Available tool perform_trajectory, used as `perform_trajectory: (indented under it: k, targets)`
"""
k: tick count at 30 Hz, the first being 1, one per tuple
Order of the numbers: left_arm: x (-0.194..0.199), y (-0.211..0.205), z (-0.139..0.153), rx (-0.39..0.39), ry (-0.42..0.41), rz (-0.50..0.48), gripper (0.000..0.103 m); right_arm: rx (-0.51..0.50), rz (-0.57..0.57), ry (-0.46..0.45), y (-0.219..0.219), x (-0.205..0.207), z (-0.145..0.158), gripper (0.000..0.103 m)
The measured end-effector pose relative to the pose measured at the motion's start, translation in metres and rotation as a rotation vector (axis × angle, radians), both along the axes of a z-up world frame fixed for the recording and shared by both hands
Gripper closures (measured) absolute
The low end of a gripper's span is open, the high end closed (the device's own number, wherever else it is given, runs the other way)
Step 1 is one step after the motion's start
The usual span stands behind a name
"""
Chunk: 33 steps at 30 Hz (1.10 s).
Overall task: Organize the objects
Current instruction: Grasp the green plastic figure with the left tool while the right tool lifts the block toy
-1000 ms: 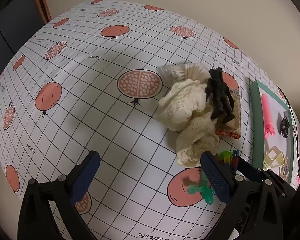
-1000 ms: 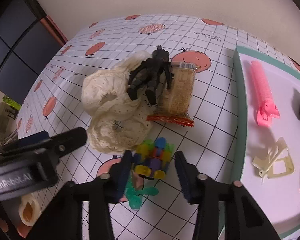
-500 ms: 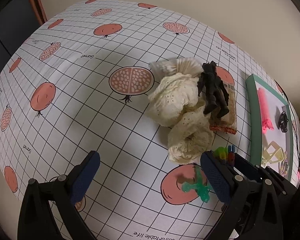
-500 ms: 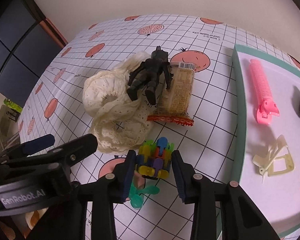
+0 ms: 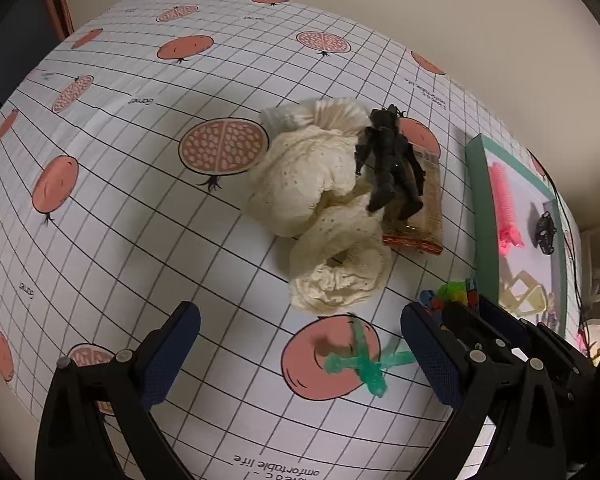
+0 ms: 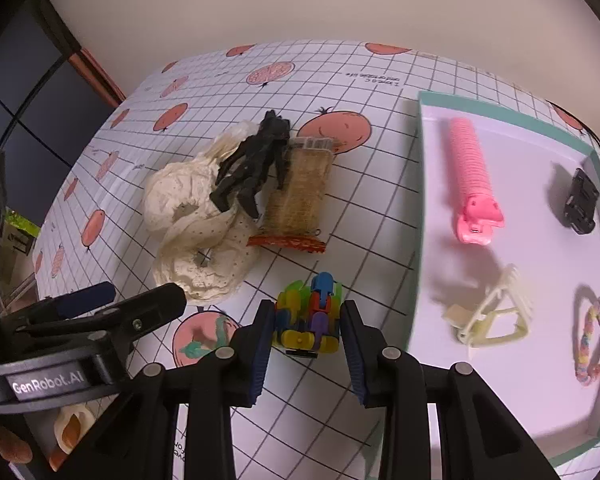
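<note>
- The right gripper has its two blue-padded fingers pressed against the sides of a multicoloured block toy, holding it just above the table, near the table's front edge and just beside the tray's left rim.
- The left gripper hangs spread wide with nothing between its fingers, over a green plastic figure that lies on a printed pomegranate close to the front edge.
- In the right wrist view the left gripper's body carries a label reading "GenRobot.AI".
- The table's cloth is a white grid printed with pomegranates; small words read "Garnet" and, at the front edge, part of a line ending "omfortable life". Other small print is too blurred to read.
- Towards the middle of the table sits a cream lace cloth, bunched, with a black action figure lying across it and onto a clear snack packet with a red crimped end. The packet's top label cannot be read.
- A teal-rimmed tray at the table's right side holds a pink hair roller clip, a black claw clip, a cream claw clip and a pastel braided band.
</note>
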<state>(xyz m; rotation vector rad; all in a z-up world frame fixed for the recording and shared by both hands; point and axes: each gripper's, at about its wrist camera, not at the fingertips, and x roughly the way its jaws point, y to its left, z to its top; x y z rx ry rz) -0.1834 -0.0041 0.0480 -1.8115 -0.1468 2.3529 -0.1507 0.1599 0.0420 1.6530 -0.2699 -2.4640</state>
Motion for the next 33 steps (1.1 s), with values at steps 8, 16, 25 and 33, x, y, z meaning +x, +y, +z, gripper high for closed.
perform_trajectory:
  k: [8, 16, 25, 33]
  targets:
    - [0.004, 0.018, -0.008, -0.048, -0.033, -0.081, 0.007, -0.016, -0.038, 0.017, 0.019, 0.001, 0.010, 0.068]
    - [0.010, 0.041, -0.021, -0.091, -0.092, -0.180, 0.032, -0.023, -0.043, 0.022, 0.020, 0.003, 0.013, 0.067]
    - [0.013, 0.053, -0.023, -0.064, -0.112, -0.241, 0.062, -0.027, -0.038, 0.023, 0.017, 0.001, 0.012, 0.067]
    - [0.009, 0.053, -0.017, -0.075, -0.089, -0.249, 0.064, -0.029, -0.033, 0.027, 0.017, 0.001, 0.014, 0.067]
